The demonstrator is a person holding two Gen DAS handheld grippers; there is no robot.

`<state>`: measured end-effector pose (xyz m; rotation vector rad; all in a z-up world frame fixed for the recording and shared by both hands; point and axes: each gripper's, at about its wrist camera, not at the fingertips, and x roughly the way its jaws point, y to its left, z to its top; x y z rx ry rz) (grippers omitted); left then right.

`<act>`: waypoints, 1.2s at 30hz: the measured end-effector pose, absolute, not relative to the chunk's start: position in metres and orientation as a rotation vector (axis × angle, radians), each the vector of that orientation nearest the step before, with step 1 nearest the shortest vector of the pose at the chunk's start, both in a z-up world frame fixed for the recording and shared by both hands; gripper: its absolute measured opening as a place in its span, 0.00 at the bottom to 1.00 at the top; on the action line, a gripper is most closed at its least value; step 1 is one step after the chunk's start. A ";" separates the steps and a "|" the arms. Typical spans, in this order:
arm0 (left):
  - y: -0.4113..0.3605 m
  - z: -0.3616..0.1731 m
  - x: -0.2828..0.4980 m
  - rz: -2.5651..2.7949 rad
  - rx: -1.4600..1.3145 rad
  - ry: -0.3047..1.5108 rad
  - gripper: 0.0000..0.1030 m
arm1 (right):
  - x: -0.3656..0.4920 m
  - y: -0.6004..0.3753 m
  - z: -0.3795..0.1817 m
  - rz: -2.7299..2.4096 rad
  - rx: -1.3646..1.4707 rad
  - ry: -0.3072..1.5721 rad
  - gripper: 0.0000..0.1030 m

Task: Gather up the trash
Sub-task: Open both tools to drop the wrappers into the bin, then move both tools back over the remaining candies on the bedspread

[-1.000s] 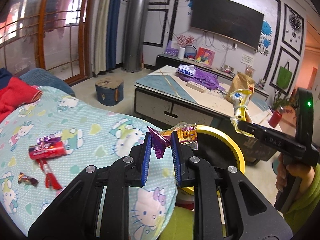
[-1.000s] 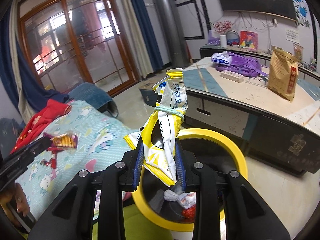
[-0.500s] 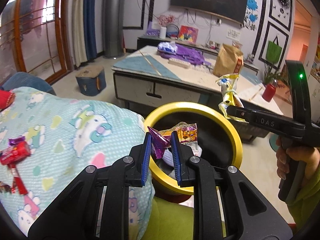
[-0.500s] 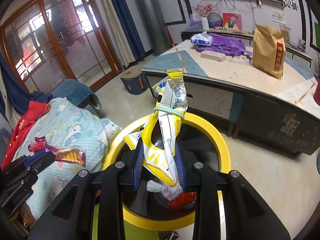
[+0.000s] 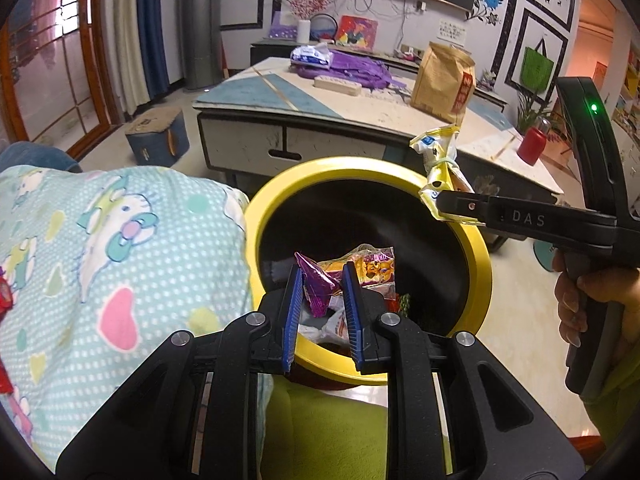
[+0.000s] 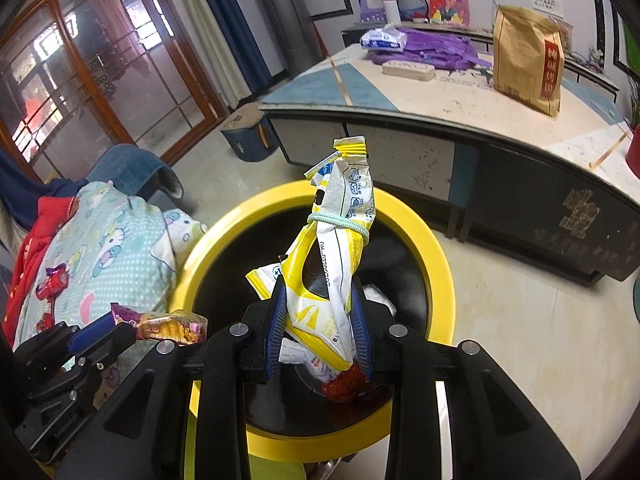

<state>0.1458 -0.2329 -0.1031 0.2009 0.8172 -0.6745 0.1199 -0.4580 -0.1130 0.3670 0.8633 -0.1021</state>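
Trash bin (image 5: 478, 256), yellow-rimmed and black inside, stands on the floor beside the blanket-covered seat (image 5: 120, 248) and already holds some wrappers at its bottom. Both grippers hang over its mouth. The right gripper (image 6: 320, 312) pinches a yellow-and-white snack bag (image 6: 340, 240) tied with a pale band; the bag's long axis stands up and away from the fingers, its lower end just above the bin's inside. The left gripper (image 5: 322, 288) is clamped on a purple-and-orange candy wrapper (image 5: 352, 268), which sticks forward past the fingertips, over the near part of the opening. Judging by this, each piece lies straight above the bin, so releasing should drop both in. A red wrapper (image 6: 52, 284) lies on the blanket, well apart from either gripper.
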 end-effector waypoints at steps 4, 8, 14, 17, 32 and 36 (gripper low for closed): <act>-0.238 -0.109 0.146 -0.684 0.213 0.833 0.15 | 0.122 -0.463 -0.119 -0.105 0.389 0.878 0.29; -0.243 -0.112 0.150 -0.684 0.218 0.844 0.15 | 0.123 -0.465 -0.123 -0.101 0.407 0.891 0.30; -0.244 -0.113 0.154 -0.666 0.198 0.859 0.43 | 0.123 -0.469 -0.122 -0.113 0.426 0.881 0.35; -0.241 -0.111 0.155 -0.645 0.196 0.853 0.59 | 0.122 -0.470 -0.119 -0.121 0.432 0.865 0.46; -0.207 -0.081 0.155 -0.557 0.115 0.801 0.89 | 0.115 -0.461 -0.092 -0.118 0.401 0.773 0.62; -0.192 -0.071 0.153 -0.516 0.106 0.773 0.89 | 0.113 -0.455 -0.083 -0.109 0.394 0.747 0.62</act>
